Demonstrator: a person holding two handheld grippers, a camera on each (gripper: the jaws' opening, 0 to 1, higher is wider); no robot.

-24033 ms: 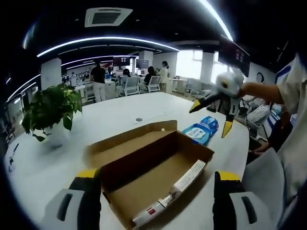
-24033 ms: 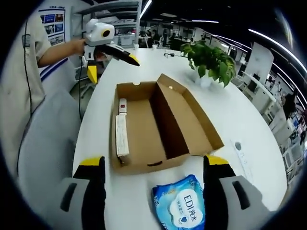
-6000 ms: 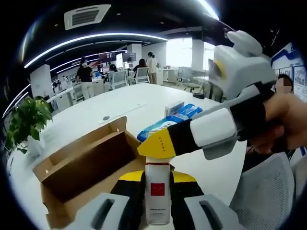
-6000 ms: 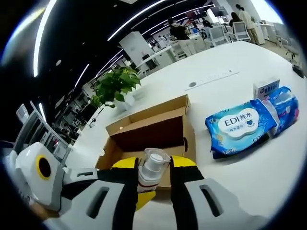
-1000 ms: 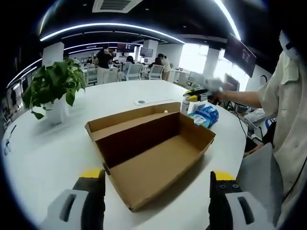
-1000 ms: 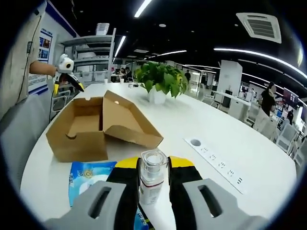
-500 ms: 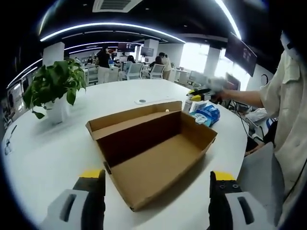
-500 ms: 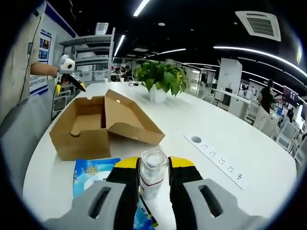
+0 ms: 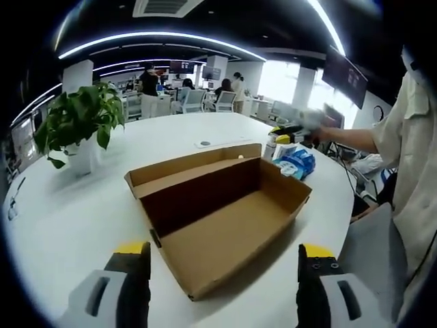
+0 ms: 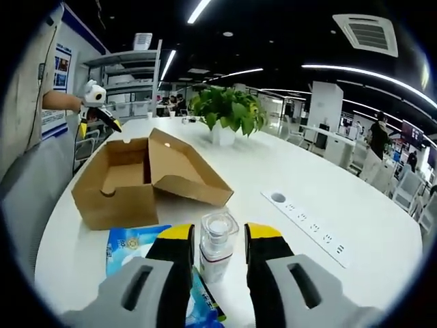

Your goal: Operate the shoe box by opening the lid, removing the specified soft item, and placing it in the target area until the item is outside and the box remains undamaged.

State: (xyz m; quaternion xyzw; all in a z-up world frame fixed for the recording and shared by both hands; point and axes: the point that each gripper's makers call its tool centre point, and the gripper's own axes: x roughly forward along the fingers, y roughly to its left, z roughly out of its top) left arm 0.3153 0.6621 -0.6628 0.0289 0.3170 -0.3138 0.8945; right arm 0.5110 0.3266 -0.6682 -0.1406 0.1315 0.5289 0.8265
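One bottle (image 10: 217, 247) is stood upright on the surface (image 10: 328, 205), cap up, beside the box (image 10: 143, 179). Right tool (image 10: 217, 251), clamped before, is now parted; left tool (image 9: 215, 290) is held wide.

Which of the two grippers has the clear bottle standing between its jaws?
The right gripper: the bottle stands between its parted yellow-tipped jaws. The left gripper faces only the open cardboard box.
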